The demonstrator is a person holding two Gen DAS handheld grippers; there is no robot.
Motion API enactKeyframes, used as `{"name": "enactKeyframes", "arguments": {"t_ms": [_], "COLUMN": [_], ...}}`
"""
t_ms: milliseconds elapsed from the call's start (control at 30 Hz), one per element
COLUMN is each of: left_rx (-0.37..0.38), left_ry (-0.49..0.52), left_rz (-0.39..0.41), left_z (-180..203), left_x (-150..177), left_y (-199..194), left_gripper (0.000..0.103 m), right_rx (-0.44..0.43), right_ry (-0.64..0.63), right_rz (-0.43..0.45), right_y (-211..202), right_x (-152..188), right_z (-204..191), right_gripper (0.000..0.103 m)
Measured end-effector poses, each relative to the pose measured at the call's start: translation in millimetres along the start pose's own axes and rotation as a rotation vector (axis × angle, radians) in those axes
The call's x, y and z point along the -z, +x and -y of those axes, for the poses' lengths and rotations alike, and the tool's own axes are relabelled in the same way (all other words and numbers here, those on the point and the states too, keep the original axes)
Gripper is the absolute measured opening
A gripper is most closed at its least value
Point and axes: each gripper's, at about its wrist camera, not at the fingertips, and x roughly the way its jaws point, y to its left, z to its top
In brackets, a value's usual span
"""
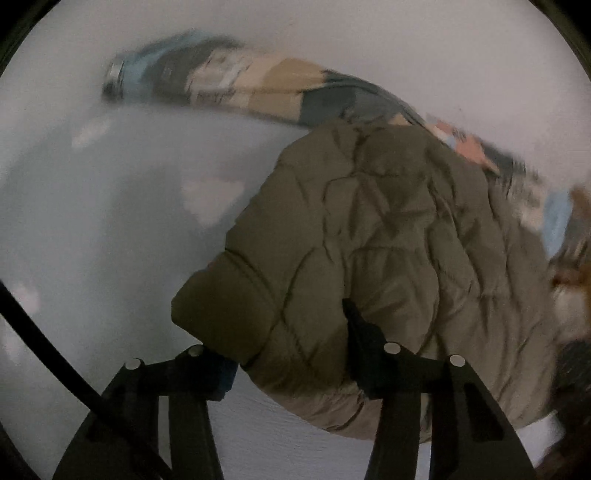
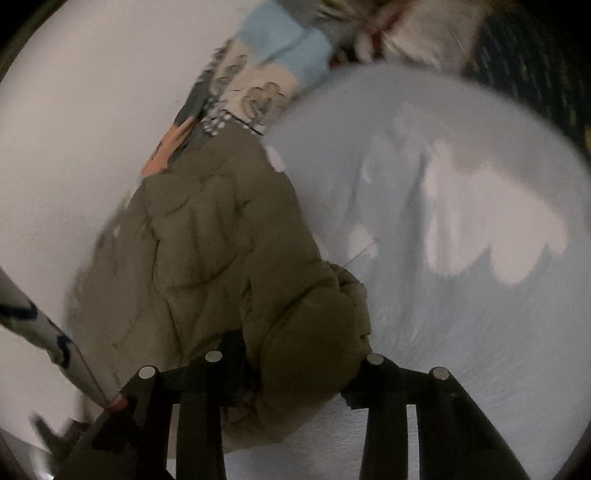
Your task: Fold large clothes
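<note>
Olive puffer jacket (image 1: 388, 236), pinched at two points

Left gripper (image 1: 288, 354) and right gripper (image 2: 295, 365) are each clamping a padded fold of the jacket between their fingers; the jacket is lying over the pale blue sheet (image 2: 461, 295), beside the patterned quilt (image 1: 236, 85).

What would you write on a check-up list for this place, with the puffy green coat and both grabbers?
Surface: pale blue sheet with white cloud shapes, blurred.
Job's things: olive quilted jacket, bunched and gripped at two edges.
Clutter: patchwork quilt behind the jacket; a furry white-and-tan shape, too blurred to name.
Grippers: left gripper and right gripper, both clamped on jacket folds.
Cables: black cable at the left view's lower edge.
Surroundings: white wall; dark patterned rug.
</note>
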Motion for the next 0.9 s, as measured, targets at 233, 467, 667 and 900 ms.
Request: {"name": "enactKeyframes", "arguments": {"t_ms": [233, 467, 667, 900], "left_rx": [-0.028, -0.009, 0.016, 0.059], "left_ry": [0.048, 0.062, 0.06, 0.047], "left_rz": [0.03, 0.046, 0.051, 0.039], "left_z": [3, 7, 1, -20], "left_x": [-1, 1, 11, 44], "left_y": [-15, -48, -82, -131], "left_gripper": [0.048, 0.046, 0.046, 0.046], "right_rx": [0.176, 0.189, 0.16, 0.105], "right_ry": [-0.297, -0.348, -0.367, -0.368], "right_rz": [0.06, 0.069, 0.088, 0.092], "right_y": [-16, -32, -73, -128], "right_x": [9, 5, 12, 36], "right_z": [-45, -55, -62, -51], "right_gripper": [0.037, 0.037, 0.037, 0.036]}}
